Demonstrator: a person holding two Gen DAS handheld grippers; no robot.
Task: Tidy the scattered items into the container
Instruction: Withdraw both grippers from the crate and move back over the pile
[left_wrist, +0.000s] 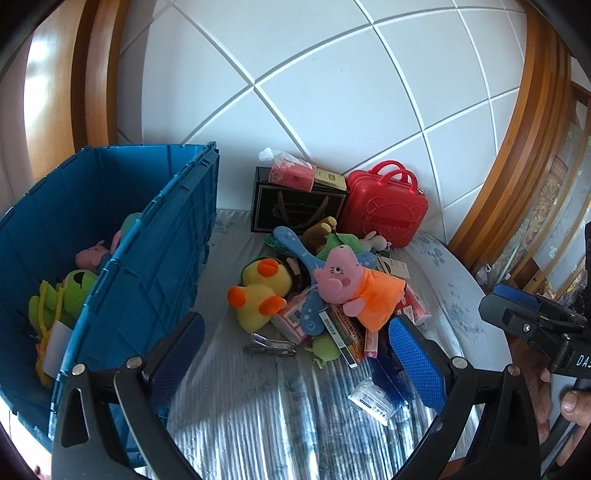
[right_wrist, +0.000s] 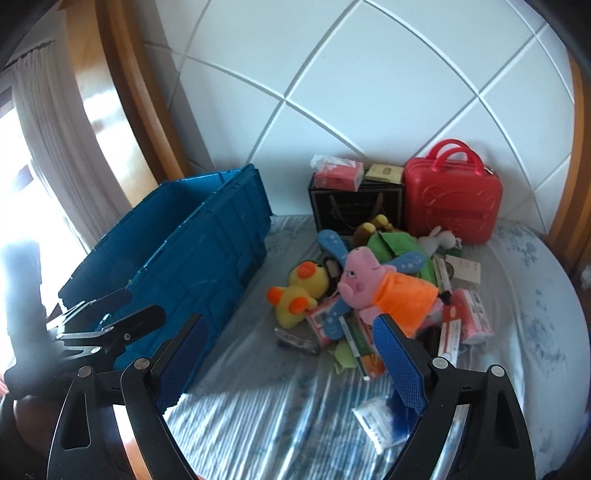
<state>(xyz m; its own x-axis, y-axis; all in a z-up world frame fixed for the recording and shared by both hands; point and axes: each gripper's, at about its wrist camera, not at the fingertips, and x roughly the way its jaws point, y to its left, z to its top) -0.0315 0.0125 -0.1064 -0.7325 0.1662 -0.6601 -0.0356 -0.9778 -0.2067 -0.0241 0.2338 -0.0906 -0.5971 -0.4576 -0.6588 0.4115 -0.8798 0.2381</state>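
Left gripper (left_wrist: 295, 363): we see its blue pads spread wide with nothing between them, hanging above the bedcover short of the pile
Right gripper (right_wrist: 291, 365): we see its jaws just as wide and empty, aimed down at the near edge of the pile
Blue crate (left_wrist: 155, 258): it sits at 9 o'clock from the heap in the left wrist view, open-topped, with a green plush (left_wrist: 72, 291) and a small pink plush (left_wrist: 90, 256) already inside
Scattered pile (right_wrist: 369, 291): it lies at the middle of the bed, at 12 o'clock from both grippers, just in front of the black gift bag (right_wrist: 356, 208) and the red case (right_wrist: 452, 199)
Pink pig plush (left_wrist: 347, 284): it tops the heap; we judge it light, soft and squashy, unlikely to slip; we would pinch the orange-dressed body rather than a limb
Yellow duck plush (left_wrist: 258, 291): at 9 o'clock from the pig, equally soft; the round body is the hold
Flat packets (left_wrist: 291, 321): thin, glossy and probably slippery; we would take them across the short edges
White sachet (left_wrist: 373, 398): nearest us at 5 o'clock from the pile, limp and flat, partly blurred in the right wrist view, so it is perhaps a tissue pack
Clear clip-like thing (left_wrist: 269, 345): small and hard, and we cannot tell what it is
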